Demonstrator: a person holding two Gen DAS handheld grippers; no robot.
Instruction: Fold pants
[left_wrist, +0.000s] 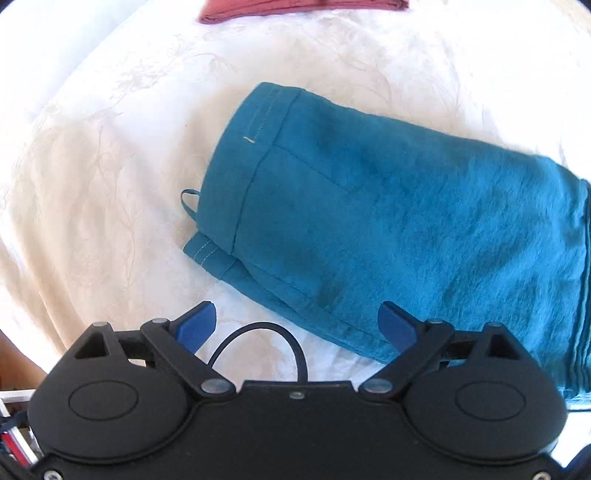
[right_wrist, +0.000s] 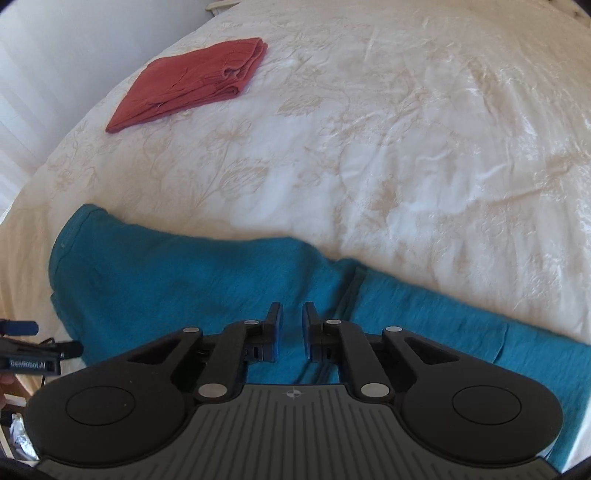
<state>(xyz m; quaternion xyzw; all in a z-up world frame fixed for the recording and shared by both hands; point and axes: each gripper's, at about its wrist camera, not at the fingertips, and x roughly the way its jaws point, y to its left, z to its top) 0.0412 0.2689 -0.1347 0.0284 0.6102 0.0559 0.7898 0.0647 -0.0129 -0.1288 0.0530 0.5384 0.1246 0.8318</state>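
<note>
Teal pants (left_wrist: 369, 221) folded, long axis slanting waistband upper-left to lower-right, left gripper (left_wrist: 297, 325) spread wide, right gripper (right_wrist: 292, 332) nearly closed, empty

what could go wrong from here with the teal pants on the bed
1. The hem corner and small loop stick out past the waistband of the teal pants; the fold may end uneven.
2. The right tool, nearly shut with nothing between its fingers, could snag the fabric if lowered.
</note>
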